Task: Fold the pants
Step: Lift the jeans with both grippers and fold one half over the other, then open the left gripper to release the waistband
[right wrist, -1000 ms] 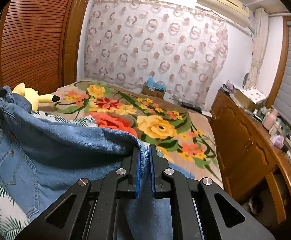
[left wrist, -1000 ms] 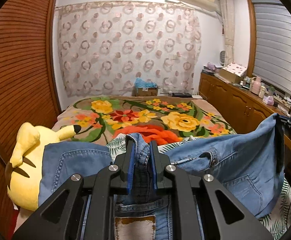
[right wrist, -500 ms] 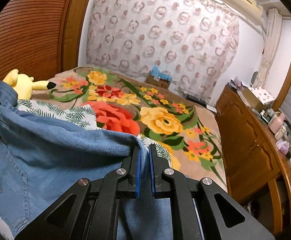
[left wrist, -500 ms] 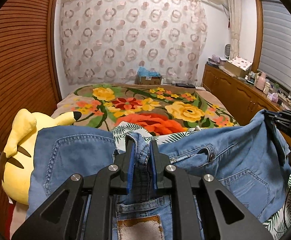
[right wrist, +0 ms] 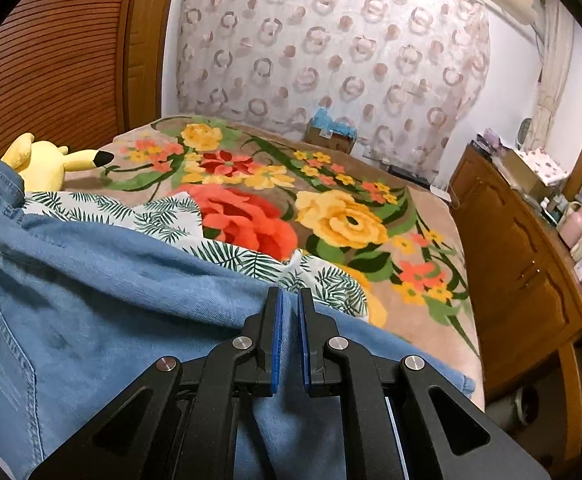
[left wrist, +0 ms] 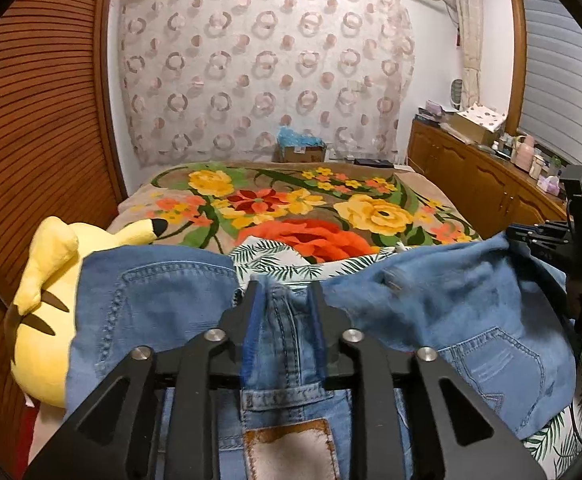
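Note:
Light blue jeans [left wrist: 451, 300] hang in a fold over the near end of the bed. My left gripper [left wrist: 283, 292] has the waistband seam between its blue pads. Its jaws are opening, and the denim sits slack in the widened gap. A brown leather patch [left wrist: 291, 452] shows below the jaws. In the left wrist view my right gripper [left wrist: 525, 236] sits at the right edge, holding up the far end of the cloth. Seen from its own camera, the right gripper [right wrist: 289, 296] is shut on the top edge of the jeans [right wrist: 111, 300].
A yellow plush toy [left wrist: 43, 308] lies left of the jeans. A floral blanket [left wrist: 291, 200] covers the bed, with a leaf-print cloth [left wrist: 275, 260] under the jeans. A wooden cabinet [right wrist: 523, 272] loaded with small items runs along the right. A cardboard box [left wrist: 301, 152] stands beyond the bed.
The left jaws have spread apart around the waistband. The right gripper has carried its end of the jeans leftward, closer to the left gripper.

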The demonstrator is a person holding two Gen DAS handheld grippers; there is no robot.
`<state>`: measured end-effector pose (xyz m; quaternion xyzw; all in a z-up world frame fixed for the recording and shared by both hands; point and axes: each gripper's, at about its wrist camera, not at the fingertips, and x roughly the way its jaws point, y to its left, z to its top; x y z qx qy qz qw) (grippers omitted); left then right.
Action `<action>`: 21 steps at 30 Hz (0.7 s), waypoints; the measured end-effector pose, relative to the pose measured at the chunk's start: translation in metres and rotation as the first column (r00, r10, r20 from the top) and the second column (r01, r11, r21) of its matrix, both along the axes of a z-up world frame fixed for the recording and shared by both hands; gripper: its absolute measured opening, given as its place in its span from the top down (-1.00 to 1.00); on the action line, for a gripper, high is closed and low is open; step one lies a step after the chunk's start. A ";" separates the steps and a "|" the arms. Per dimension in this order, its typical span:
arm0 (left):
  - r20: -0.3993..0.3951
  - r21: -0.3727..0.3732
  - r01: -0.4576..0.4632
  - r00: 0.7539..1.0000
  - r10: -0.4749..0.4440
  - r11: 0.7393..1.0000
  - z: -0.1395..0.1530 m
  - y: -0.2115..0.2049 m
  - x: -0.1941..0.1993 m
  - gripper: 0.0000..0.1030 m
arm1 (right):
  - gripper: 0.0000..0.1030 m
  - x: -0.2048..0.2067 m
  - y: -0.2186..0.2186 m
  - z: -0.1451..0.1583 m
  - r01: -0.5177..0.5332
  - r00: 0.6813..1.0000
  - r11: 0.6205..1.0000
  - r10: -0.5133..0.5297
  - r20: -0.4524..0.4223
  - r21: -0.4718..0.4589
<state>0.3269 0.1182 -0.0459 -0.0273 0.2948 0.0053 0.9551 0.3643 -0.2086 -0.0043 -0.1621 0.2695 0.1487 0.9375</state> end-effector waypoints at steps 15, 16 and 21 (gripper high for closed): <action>-0.016 -0.019 0.074 0.997 -0.075 0.997 -0.005 -0.024 -0.030 -0.55 | 0.85 -0.047 -0.023 0.006 -0.015 1.000 0.993 0.016 -0.005 0.113; -0.018 -0.014 0.086 0.996 -0.086 0.996 -0.006 -0.030 -0.033 -0.55 | 0.85 -0.054 -0.025 0.006 -0.014 1.000 0.994 0.015 -0.003 0.113; -0.026 -0.004 0.140 0.990 -0.140 0.990 -0.016 -0.060 -0.043 -0.55 | 0.53 -0.085 -0.039 0.003 0.002 1.000 0.992 -0.001 -0.007 0.123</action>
